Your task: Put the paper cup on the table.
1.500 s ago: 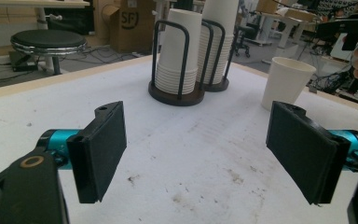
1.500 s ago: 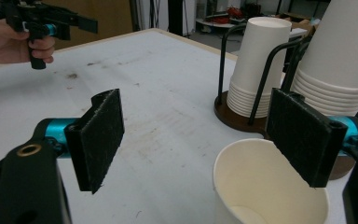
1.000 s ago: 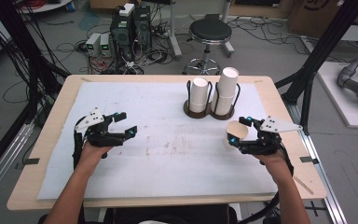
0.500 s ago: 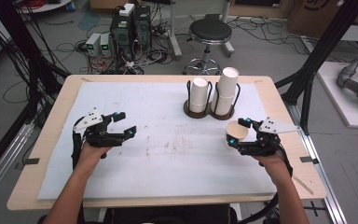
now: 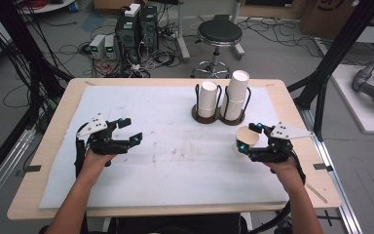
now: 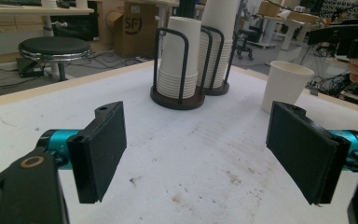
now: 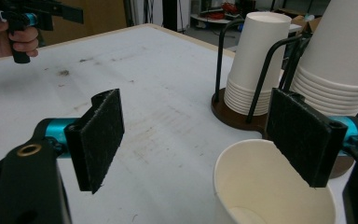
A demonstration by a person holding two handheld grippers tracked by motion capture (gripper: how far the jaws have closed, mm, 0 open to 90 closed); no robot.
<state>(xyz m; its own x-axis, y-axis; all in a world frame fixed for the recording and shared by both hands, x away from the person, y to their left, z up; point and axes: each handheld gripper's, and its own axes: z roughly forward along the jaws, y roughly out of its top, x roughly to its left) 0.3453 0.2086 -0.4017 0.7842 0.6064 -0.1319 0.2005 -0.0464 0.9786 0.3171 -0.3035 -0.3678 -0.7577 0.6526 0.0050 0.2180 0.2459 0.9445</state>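
Note:
A single white paper cup (image 5: 247,134) stands upright on the white mat, at the right. My right gripper (image 5: 246,138) is open around it. In the right gripper view the cup (image 7: 270,186) sits low by the right pad, and the left pad (image 7: 98,140) is well clear of it. My left gripper (image 5: 132,129) hovers open over the mat's left side with nothing between its pads (image 6: 100,149). Two stacks of white cups, a short stack (image 5: 208,99) and a taller stack (image 5: 236,95), stand in black wire holders at the back.
The white mat (image 5: 175,161) covers most of the wooden table (image 5: 292,97) and has faint brown stains in the middle. Beyond the far edge stand a black stool (image 5: 219,34) and computer cases with cables on the floor. Black frame posts flank the table.

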